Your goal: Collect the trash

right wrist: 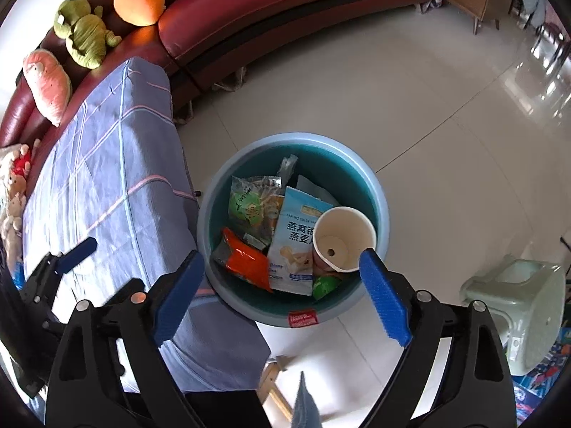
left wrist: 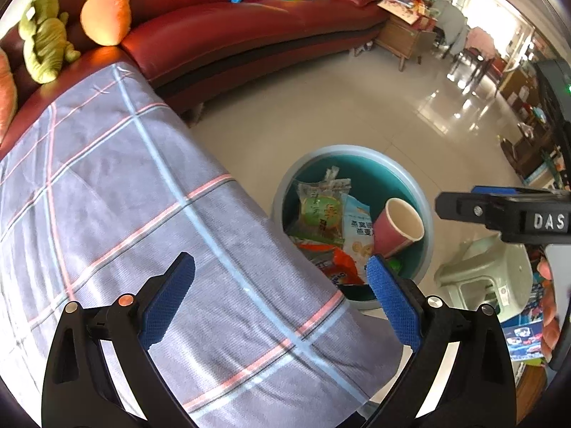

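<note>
A red sofa (right wrist: 285,3) is curving along the far side; a plaid-covered surface (right wrist: 107,178) is lying at left. The bin (right wrist: 378,192) is standing on the floor right of it, holding wrappers (right wrist: 296,249) and a paper cup (right wrist: 342,239). Right tongs (right wrist: 282,285) are hanging above, wide open and empty; left tongs (left wrist: 282,296) are likewise spread, holding nothing.

Black tongs (right wrist: 280,287), blue ribbed pads (right wrist: 383,297)

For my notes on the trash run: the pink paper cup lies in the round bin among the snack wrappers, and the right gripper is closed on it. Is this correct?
Not quite. The right gripper is open and holds nothing, as the right wrist view shows. The pink paper cup does lie in the round bin among the snack wrappers.
</note>
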### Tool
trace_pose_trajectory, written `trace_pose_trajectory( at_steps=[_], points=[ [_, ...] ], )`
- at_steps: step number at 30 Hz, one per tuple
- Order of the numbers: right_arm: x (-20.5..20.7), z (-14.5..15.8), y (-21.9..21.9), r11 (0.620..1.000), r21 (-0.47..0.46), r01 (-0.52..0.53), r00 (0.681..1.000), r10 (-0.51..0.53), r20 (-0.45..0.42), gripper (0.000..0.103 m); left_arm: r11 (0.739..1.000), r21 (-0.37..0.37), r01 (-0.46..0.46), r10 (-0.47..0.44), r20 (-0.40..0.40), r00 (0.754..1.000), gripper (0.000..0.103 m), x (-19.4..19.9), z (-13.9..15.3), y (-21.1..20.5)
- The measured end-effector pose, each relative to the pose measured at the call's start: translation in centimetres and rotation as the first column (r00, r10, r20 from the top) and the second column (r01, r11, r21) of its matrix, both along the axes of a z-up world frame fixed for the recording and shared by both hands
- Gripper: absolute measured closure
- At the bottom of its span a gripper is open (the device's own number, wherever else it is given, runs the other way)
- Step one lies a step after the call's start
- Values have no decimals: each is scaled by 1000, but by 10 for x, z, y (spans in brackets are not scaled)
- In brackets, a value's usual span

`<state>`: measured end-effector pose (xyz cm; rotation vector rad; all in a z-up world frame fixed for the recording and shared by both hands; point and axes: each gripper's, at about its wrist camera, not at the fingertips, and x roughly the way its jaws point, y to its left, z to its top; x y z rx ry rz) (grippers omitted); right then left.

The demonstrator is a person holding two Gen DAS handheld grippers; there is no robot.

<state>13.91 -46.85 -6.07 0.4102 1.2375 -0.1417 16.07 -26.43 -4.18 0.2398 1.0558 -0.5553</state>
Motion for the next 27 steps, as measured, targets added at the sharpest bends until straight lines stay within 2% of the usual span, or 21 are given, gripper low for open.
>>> trace_pose_trajectory(
  at_steps=[4, 20, 27],
  points=[
    [-11, 6, 6, 1000, -10, -11, 1000, 11, 6, 9, 999, 7, -37, 36, 25, 999, 4, -11, 7, 11],
    [-75, 28, 40, 990, -96, -105, 993, 110, 50, 7, 981, -27, -191, 193, 72, 979, 4, -68, 36, 51],
    [-100, 27, 55, 979, -145, -146, 986, 156, 65, 7, 978, 18, -209, 207, 93, 974, 4, -87, 36, 54]
  ],
)
